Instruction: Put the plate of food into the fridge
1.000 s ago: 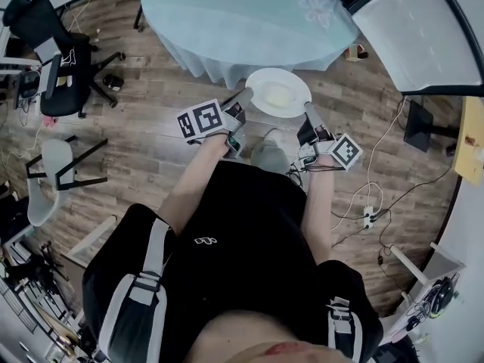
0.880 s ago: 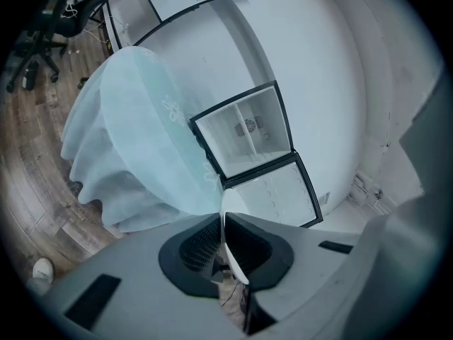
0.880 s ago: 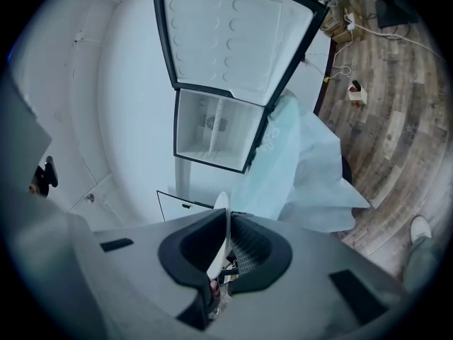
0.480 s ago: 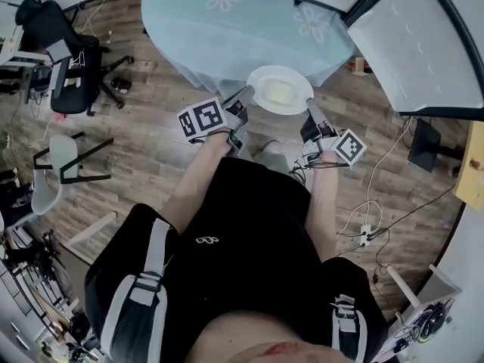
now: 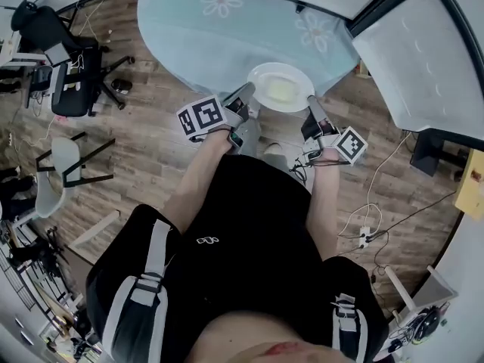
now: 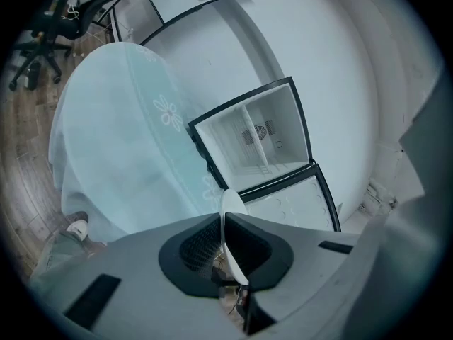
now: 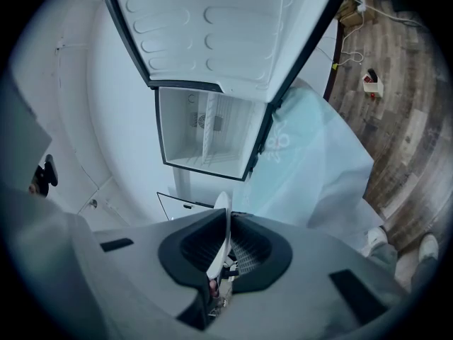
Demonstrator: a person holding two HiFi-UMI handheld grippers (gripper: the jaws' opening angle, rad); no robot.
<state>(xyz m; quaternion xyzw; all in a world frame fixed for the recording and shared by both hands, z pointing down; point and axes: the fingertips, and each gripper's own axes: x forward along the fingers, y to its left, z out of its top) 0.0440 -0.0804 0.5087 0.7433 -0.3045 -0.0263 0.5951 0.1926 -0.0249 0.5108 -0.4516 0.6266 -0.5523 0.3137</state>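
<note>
A white plate (image 5: 280, 86) with pale yellow food (image 5: 277, 91) hangs level over the near edge of the blue-clothed table (image 5: 212, 36). My left gripper (image 5: 250, 98) is shut on its left rim, and its jaws have just been closing tighter on that rim. My right gripper (image 5: 310, 104) is shut on the right rim. The left gripper view shows the plate's edge (image 6: 231, 211) between the pads, the right gripper view likewise (image 7: 223, 214). The open fridge (image 6: 256, 142) stands beyond the table, its white compartment (image 7: 205, 134) facing me.
The fridge door (image 5: 420, 44) stands swung open at the upper right. Office chairs (image 5: 64, 66) and a white chair (image 5: 57, 180) are on the wood floor at the left. Cables and a power strip (image 5: 368, 237) lie at the right.
Both grippers and the plate have moved up the picture, from beside the table's edge to over it. The table and fridge door have drawn nearer.
</note>
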